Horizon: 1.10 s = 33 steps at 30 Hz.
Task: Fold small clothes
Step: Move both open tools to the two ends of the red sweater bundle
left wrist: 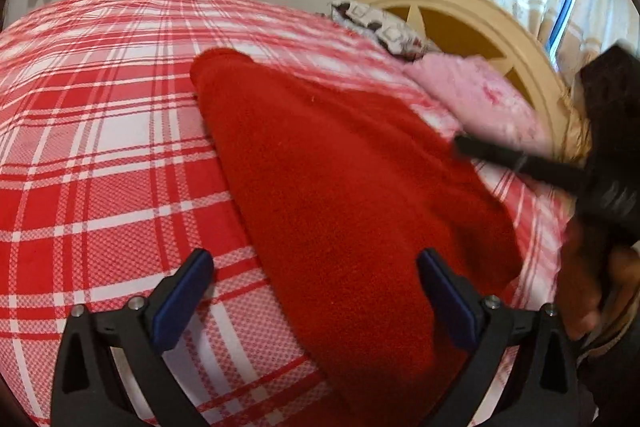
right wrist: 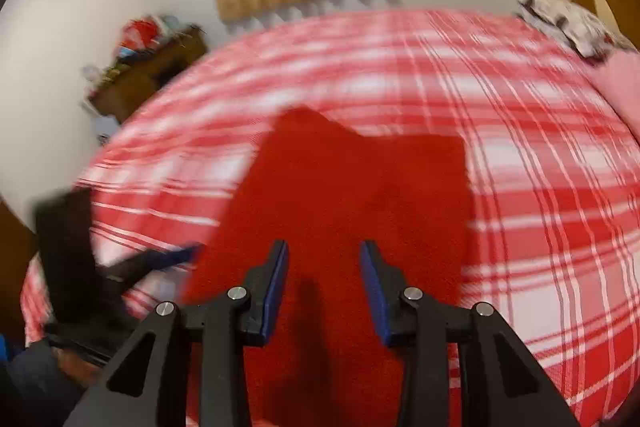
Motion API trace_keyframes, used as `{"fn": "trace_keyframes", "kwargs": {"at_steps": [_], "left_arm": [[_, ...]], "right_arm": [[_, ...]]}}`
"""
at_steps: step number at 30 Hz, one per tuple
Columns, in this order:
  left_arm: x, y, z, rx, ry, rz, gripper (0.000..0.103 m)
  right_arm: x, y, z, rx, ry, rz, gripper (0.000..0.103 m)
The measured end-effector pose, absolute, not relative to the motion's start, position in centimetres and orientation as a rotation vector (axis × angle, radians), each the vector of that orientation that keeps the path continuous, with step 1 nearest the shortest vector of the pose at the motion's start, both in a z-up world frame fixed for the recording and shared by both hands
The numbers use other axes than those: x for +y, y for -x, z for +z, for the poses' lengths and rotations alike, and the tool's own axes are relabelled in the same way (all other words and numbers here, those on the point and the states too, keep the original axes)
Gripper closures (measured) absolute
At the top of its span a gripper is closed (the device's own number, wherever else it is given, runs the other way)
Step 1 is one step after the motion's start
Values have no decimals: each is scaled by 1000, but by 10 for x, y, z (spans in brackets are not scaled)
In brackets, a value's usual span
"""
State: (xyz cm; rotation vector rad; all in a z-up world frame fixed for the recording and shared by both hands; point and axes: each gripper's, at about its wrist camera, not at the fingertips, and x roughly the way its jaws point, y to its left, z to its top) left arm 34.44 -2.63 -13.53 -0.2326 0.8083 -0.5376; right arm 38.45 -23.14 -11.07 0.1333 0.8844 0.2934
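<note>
Both grippers hang over the red garment, which lies flat on the checked bed, near the pillow end. Left gripper gapes wide with nothing in it. Right gripper is partly spread, pads off the cloth. I think the fuzzy cloth could bunch or slip if one side gets pinched thin and pulled alone.

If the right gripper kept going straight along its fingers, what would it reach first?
Most likely the red fleece garment spread on the red-and-white plaid bedspread; the right gripper is open directly over it with nothing in between, though the height is unclear.
</note>
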Motion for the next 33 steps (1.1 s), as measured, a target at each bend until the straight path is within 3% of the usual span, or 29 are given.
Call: {"fn": "trace_keyframes", "kwargs": {"at_steps": [4,9,20,22,26,27,33], "left_arm": [[-8,-348,-140,807,355,-514,0],[-20,-351,-141,840,295,-476,0],[-36,-359,-141,877,215,-447,0],[-32,-355,-142,867,220,-445,0],[-28,-352,-141,851,235,-439,0],[-25,-352,-141,852,251,-447,0],[-27,-354,-141,853,255,-451,0]], "right_arm": [[-255,-391,-127,872,-230,333,73],[-235,-387,-125,842,-75,311,71],[-243,-383,-121,851,-116,352,70],[-253,-380,-109,838,-196,382,67],[-278,-375,-86,714,-258,315,36],[-283,-378,-84,708,-269,302,32],[-305,-418,-112,837,-389,322,32]]}}
